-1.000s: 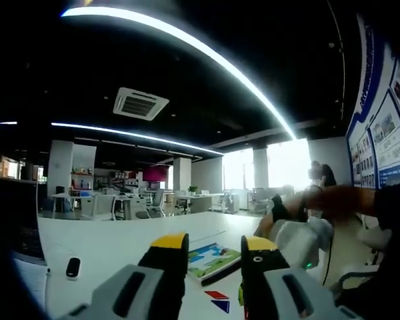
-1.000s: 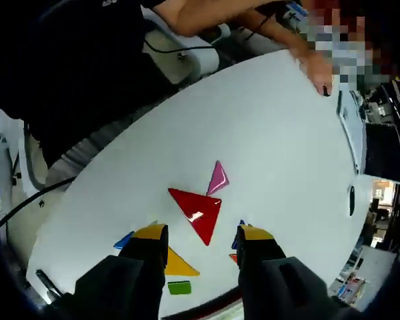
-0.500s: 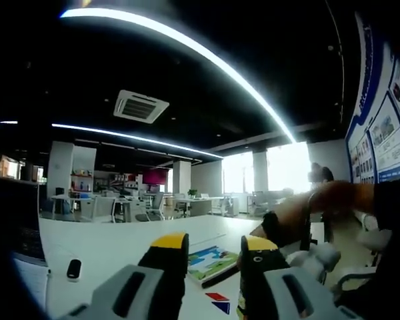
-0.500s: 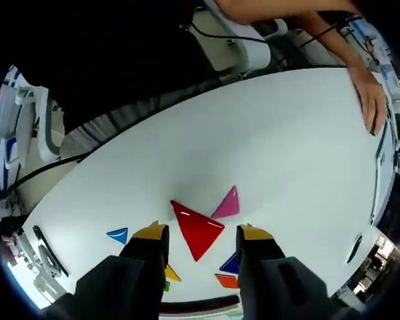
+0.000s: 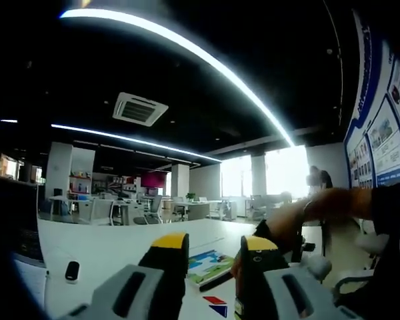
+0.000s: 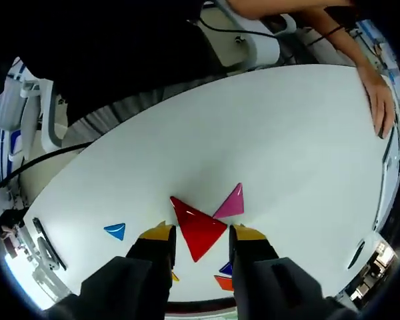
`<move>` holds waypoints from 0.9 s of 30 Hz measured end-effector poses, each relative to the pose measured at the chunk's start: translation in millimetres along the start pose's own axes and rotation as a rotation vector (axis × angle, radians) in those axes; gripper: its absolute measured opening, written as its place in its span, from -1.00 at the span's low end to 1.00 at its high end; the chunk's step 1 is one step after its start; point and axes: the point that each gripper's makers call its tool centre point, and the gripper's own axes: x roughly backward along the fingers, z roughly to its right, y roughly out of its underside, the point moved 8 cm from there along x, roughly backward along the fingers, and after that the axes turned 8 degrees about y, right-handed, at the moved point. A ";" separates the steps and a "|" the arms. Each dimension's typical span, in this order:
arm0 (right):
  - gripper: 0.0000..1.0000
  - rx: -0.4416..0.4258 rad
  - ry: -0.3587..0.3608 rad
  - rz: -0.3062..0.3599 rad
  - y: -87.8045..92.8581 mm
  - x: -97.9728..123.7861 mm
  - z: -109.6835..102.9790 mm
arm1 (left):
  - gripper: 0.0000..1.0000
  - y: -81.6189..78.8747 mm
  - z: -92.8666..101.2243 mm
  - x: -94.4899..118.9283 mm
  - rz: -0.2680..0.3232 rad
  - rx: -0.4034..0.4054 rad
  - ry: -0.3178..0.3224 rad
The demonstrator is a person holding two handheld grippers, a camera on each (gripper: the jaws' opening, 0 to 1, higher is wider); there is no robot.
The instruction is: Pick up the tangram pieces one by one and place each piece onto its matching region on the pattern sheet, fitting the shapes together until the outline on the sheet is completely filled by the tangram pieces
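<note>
Right claw (image 6: 198,233) jaws narrowed since half second ago, now flanking red triangle (image 6: 197,228) on counter (image 6: 267,147); contact unclear. Pink triangle (image 6: 231,202) touching red. Left claw (image 5: 212,248) part open, empty.

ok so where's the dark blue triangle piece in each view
Left gripper view: dark blue triangular tangram piece at the bottom edge, just right of centre.
Right gripper view: it sits low, just right of centre.
Shared landmark: the orange-red flat piece right beside it.
</note>
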 end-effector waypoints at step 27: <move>-0.41 -0.108 0.011 0.013 7.1 -1.1 1.4 | -0.36 -3.4 1.2 0.1 0.026 0.013 0.024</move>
